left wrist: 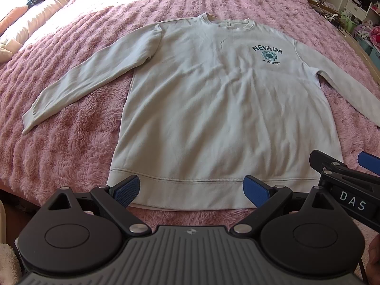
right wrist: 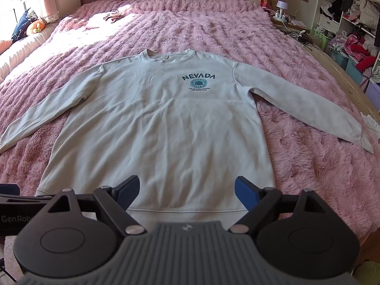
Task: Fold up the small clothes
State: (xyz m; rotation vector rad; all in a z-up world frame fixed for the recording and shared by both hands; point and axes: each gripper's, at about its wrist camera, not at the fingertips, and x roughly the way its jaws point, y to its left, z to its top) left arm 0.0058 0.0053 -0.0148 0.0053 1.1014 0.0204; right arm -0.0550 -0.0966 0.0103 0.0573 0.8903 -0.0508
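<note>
A pale grey sweatshirt (left wrist: 213,109) with a teal NEVADA print lies flat and face up on the pink bed, both sleeves spread out to the sides. It also shows in the right wrist view (right wrist: 161,128). My left gripper (left wrist: 192,188) is open and empty, just above the hem near its left part. My right gripper (right wrist: 186,188) is open and empty, above the hem near its right part. The right gripper also shows in the left wrist view (left wrist: 342,163), beside the hem's right corner.
The fluffy pink bedspread (right wrist: 308,156) covers the whole bed. Pillows and a plush toy (right wrist: 35,27) lie at the far left. A wooden bed edge (right wrist: 344,80) runs along the right, with shelves and storage bins (right wrist: 349,54) beyond it.
</note>
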